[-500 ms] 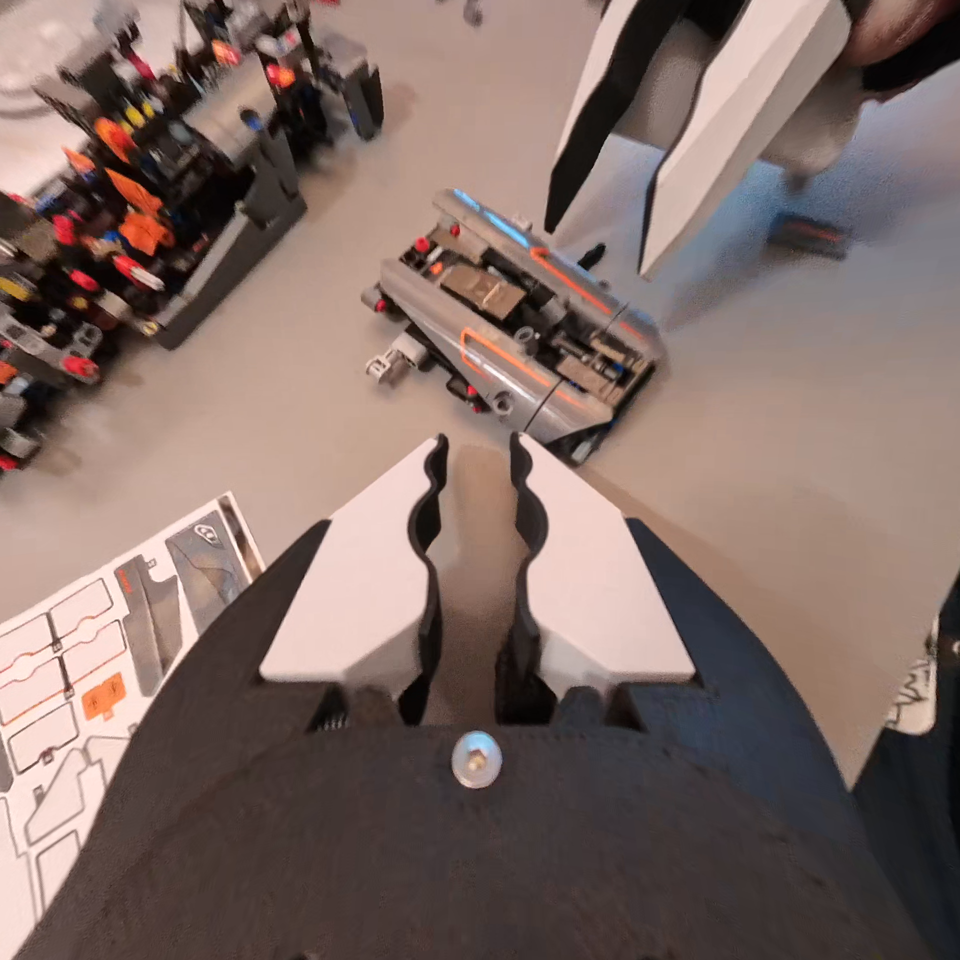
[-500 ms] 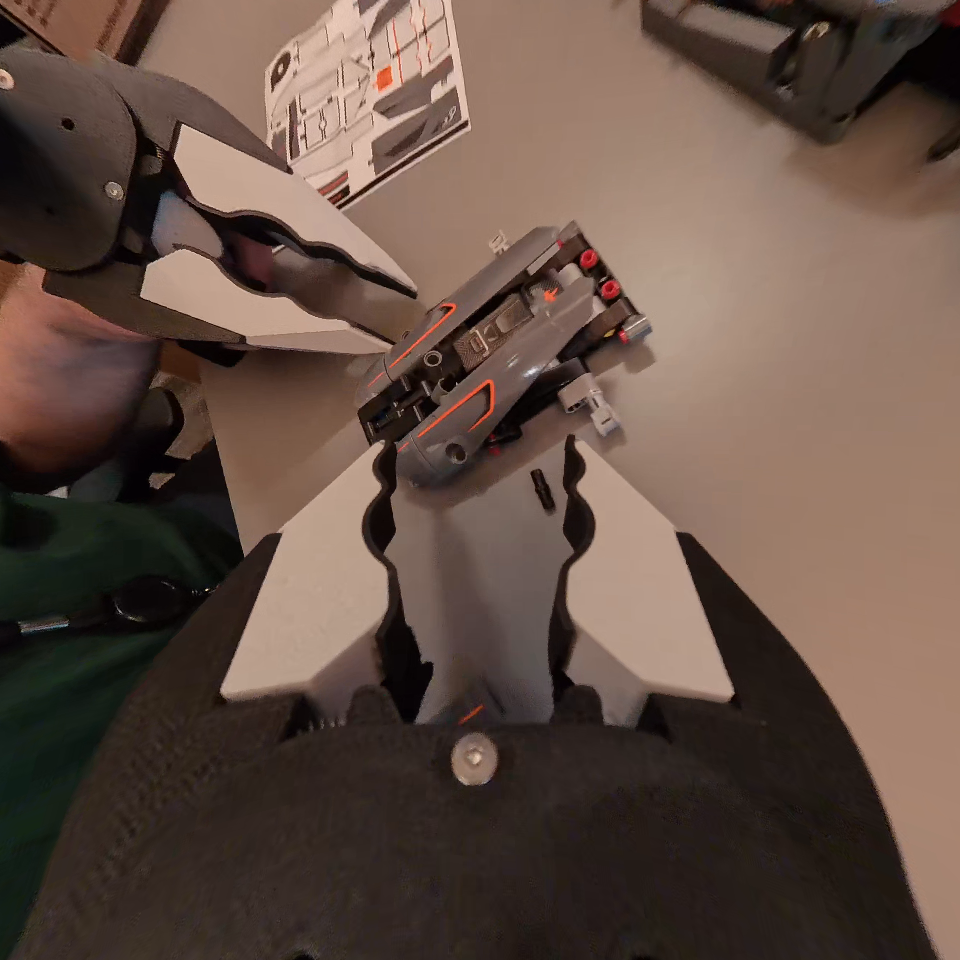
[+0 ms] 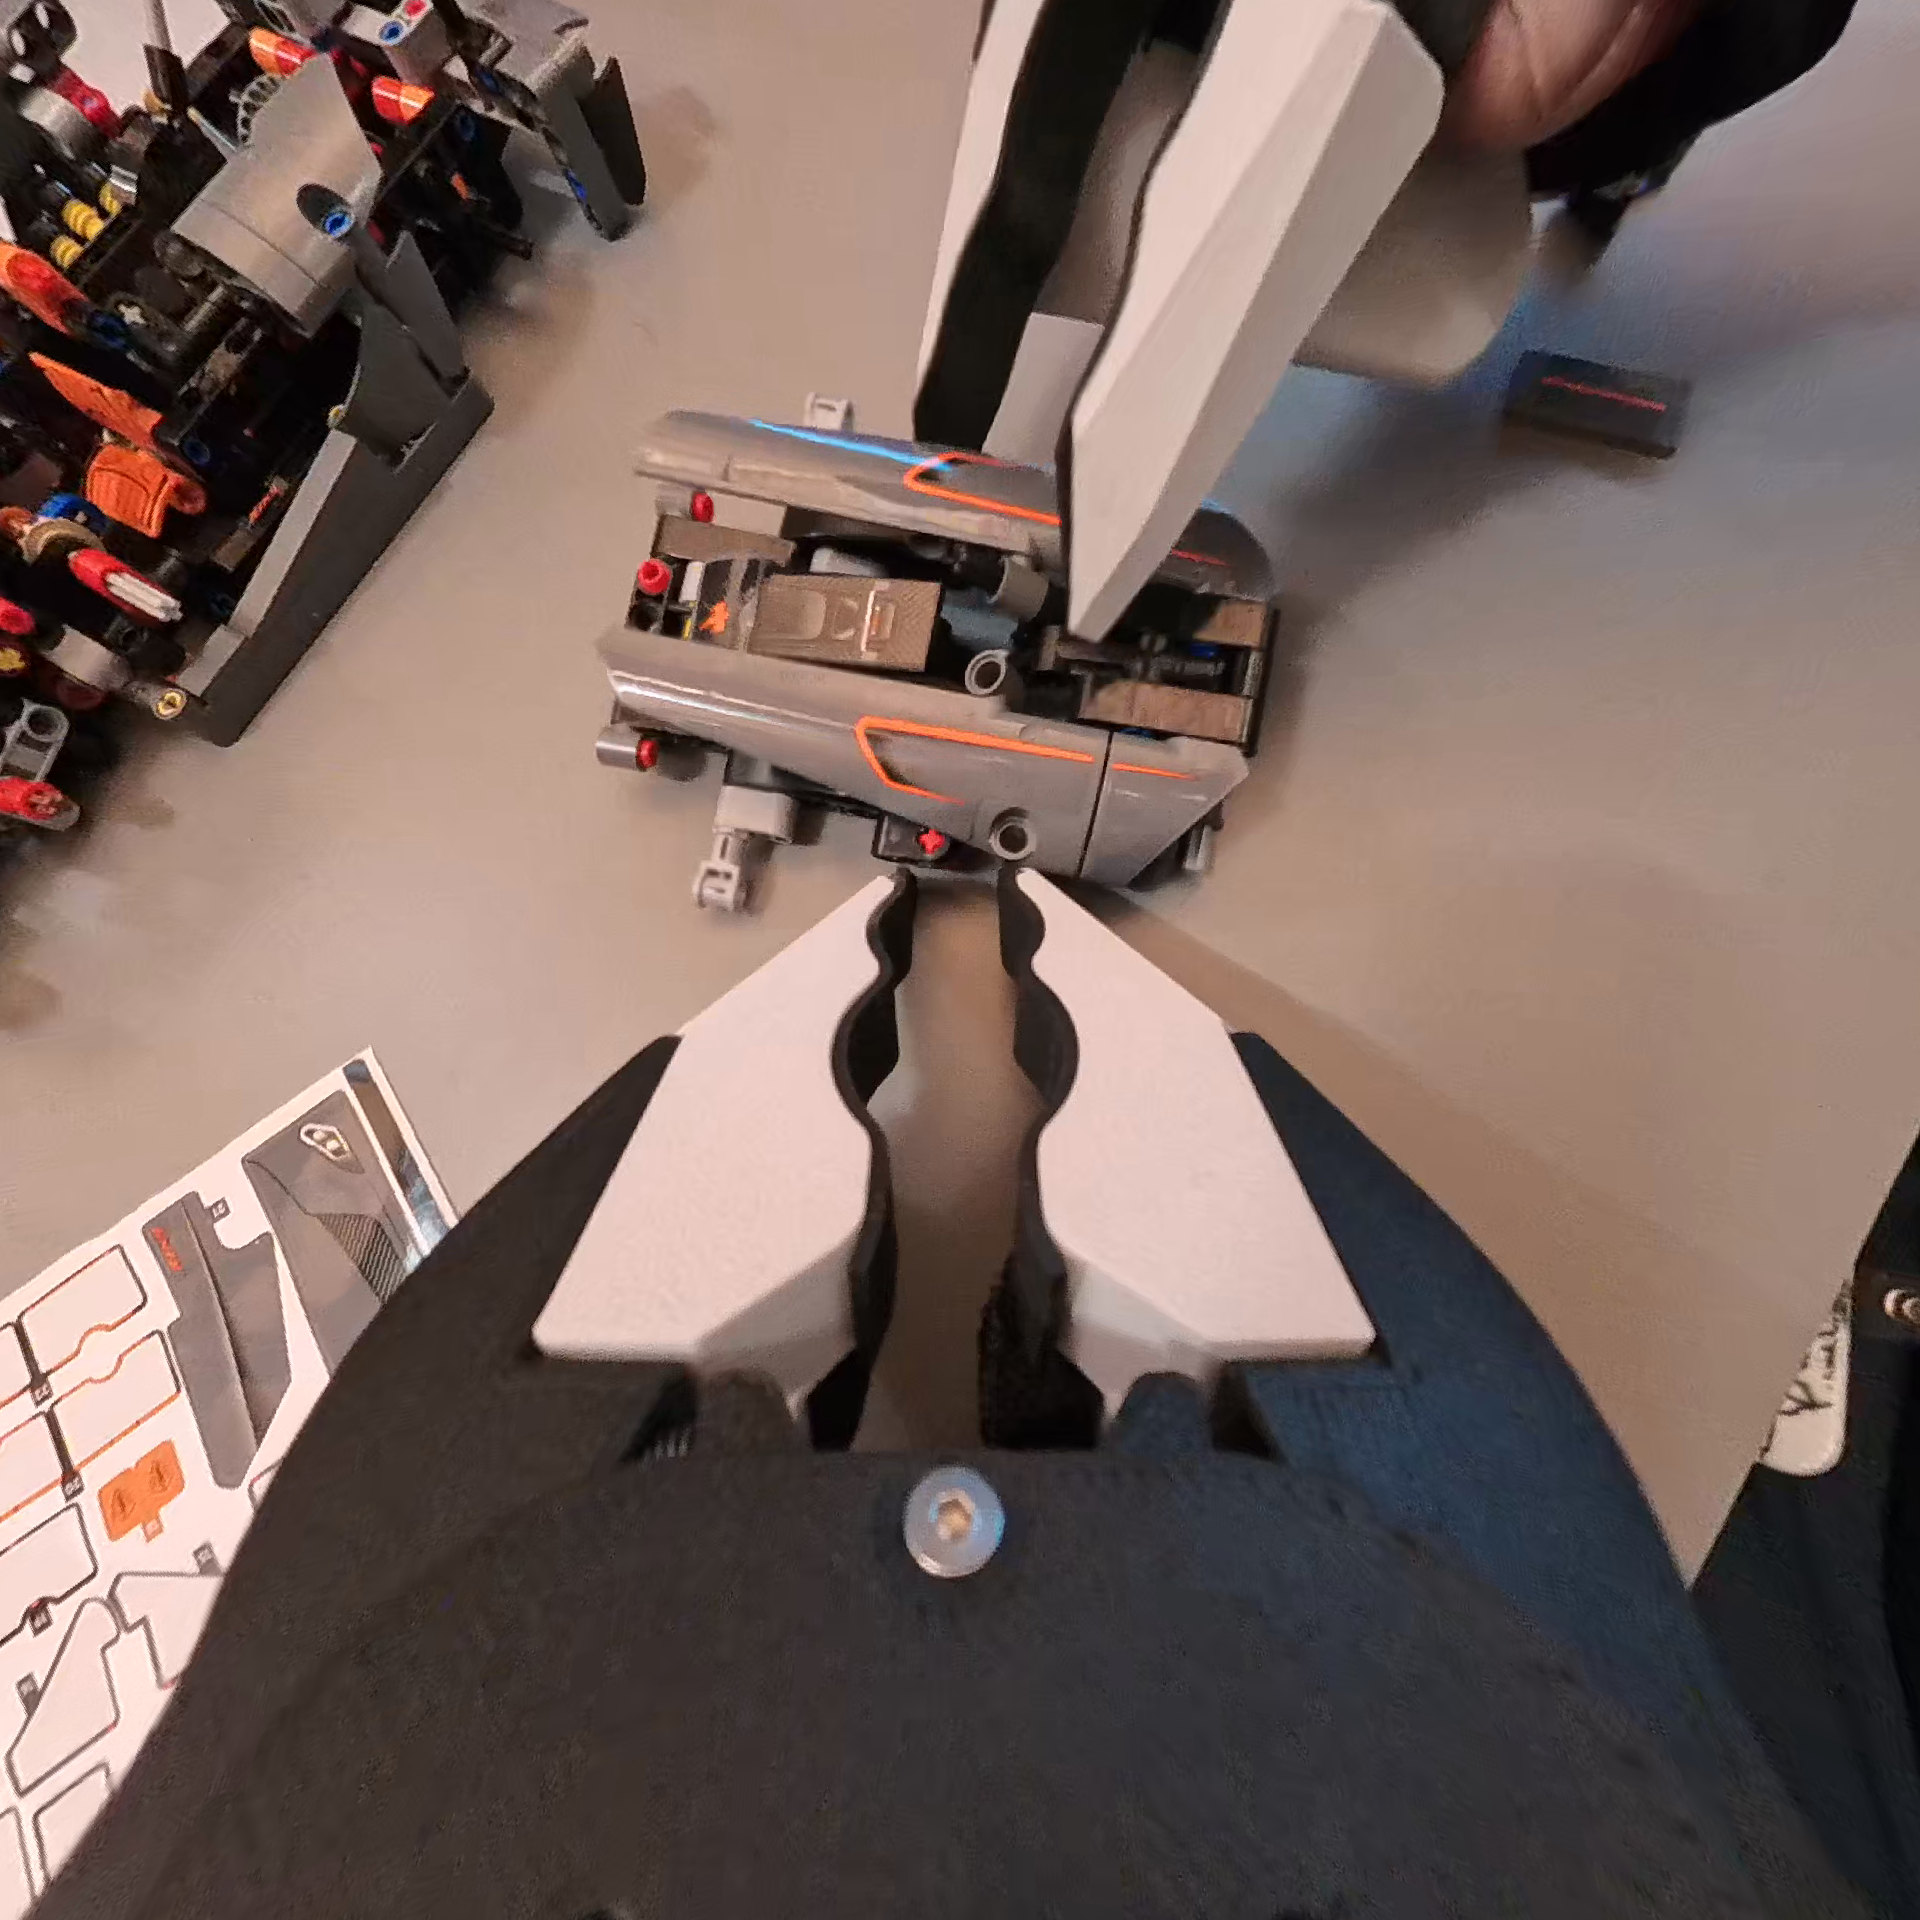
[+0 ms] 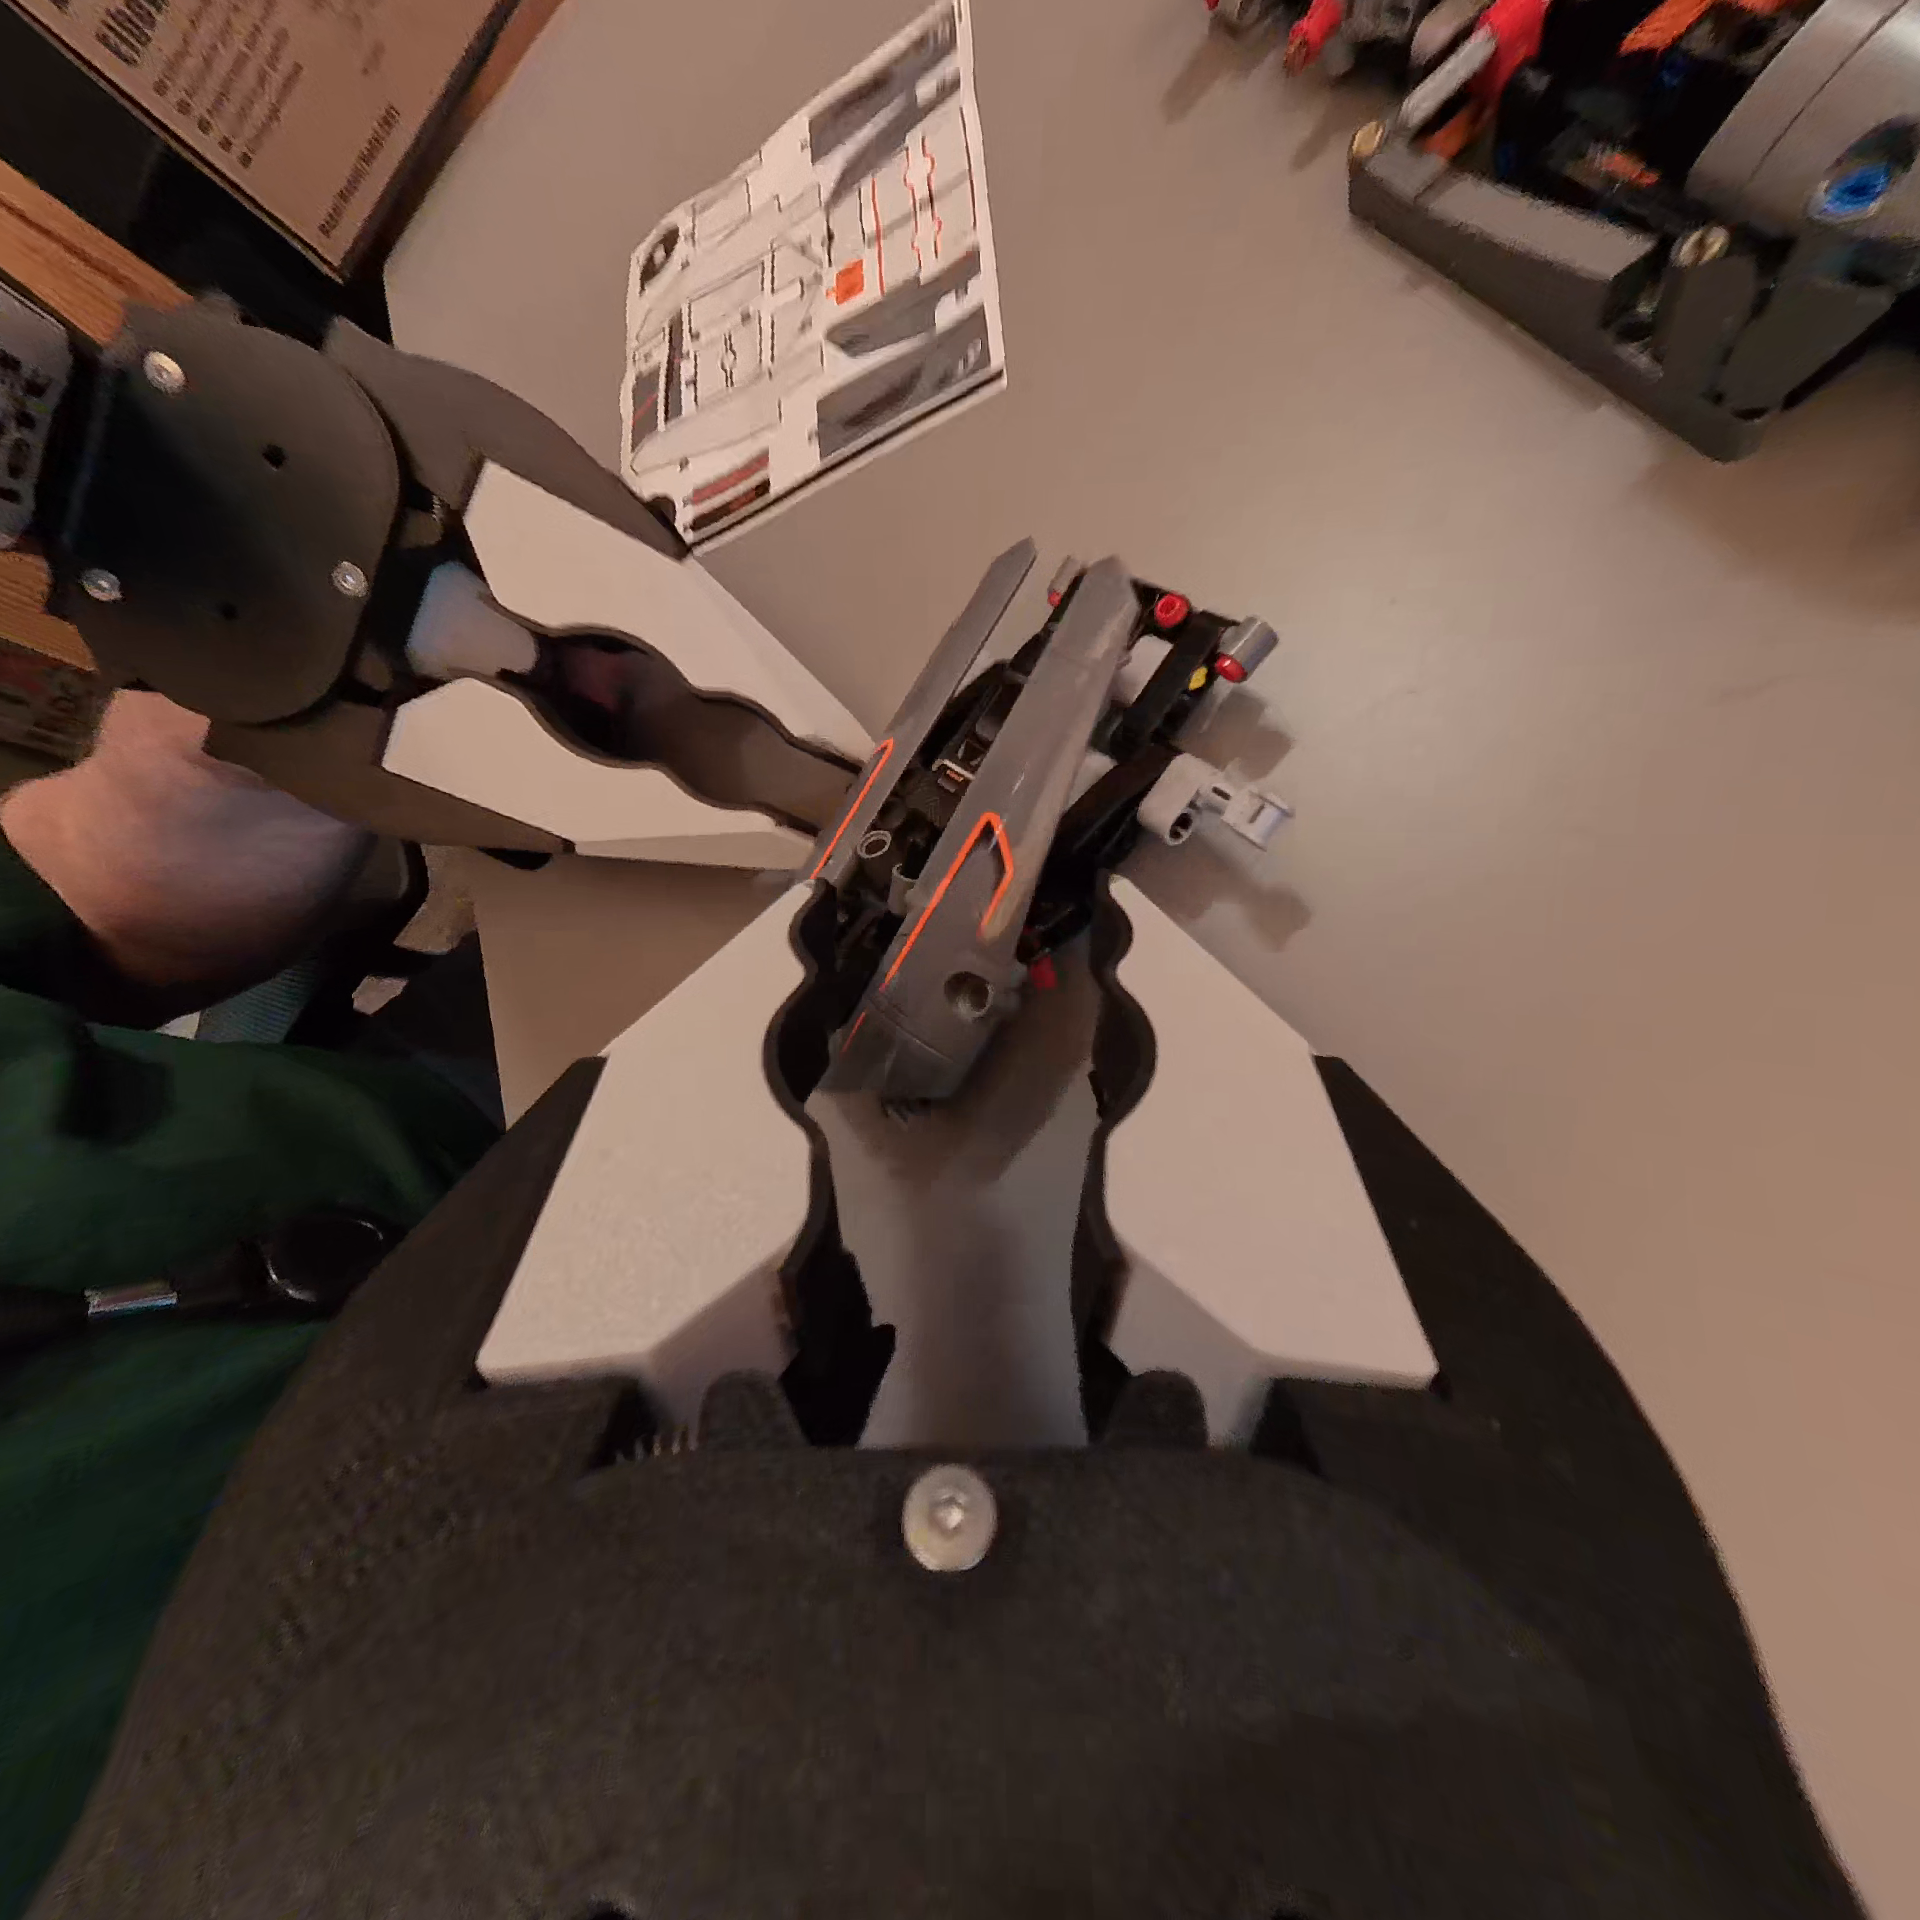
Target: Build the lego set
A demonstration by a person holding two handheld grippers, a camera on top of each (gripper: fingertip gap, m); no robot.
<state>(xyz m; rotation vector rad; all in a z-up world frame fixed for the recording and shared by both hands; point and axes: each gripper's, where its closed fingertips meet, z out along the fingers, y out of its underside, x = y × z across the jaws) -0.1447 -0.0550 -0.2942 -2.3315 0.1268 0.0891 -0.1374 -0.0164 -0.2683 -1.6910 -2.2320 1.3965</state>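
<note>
A grey Lego sub-assembly [image 3: 935,644] with orange lines and black insides lies on the grey table [image 3: 1507,831]. It also shows in the right wrist view [image 4: 966,831]. My right gripper [image 4: 956,904] is open. Its fingers straddle one end of the assembly, around one grey side panel. In the left wrist view the right gripper [image 3: 1039,520] comes down from above, with one fingertip [image 3: 1091,613] in the assembly's middle channel. My left gripper [image 3: 958,883] is empty and open only narrowly. Its tips are just at the assembly's near side, by a red pin. It also shows in the right wrist view [image 4: 831,795].
A large part-built Lego model [image 3: 239,343] stands at the far left and also shows in the right wrist view [image 4: 1662,260]. A sticker sheet [image 3: 156,1403] lies at the near left. A flat black piece [image 3: 1595,400] lies at the far right. The table edge [image 3: 1766,1351] is near on the right. Tip to tip, the grippers are about 5 centimeters apart.
Both grippers have moved in onto the assembly. The right gripper's fingers now straddle its end, where before they were short of it. The left tips have reached its near side.
</note>
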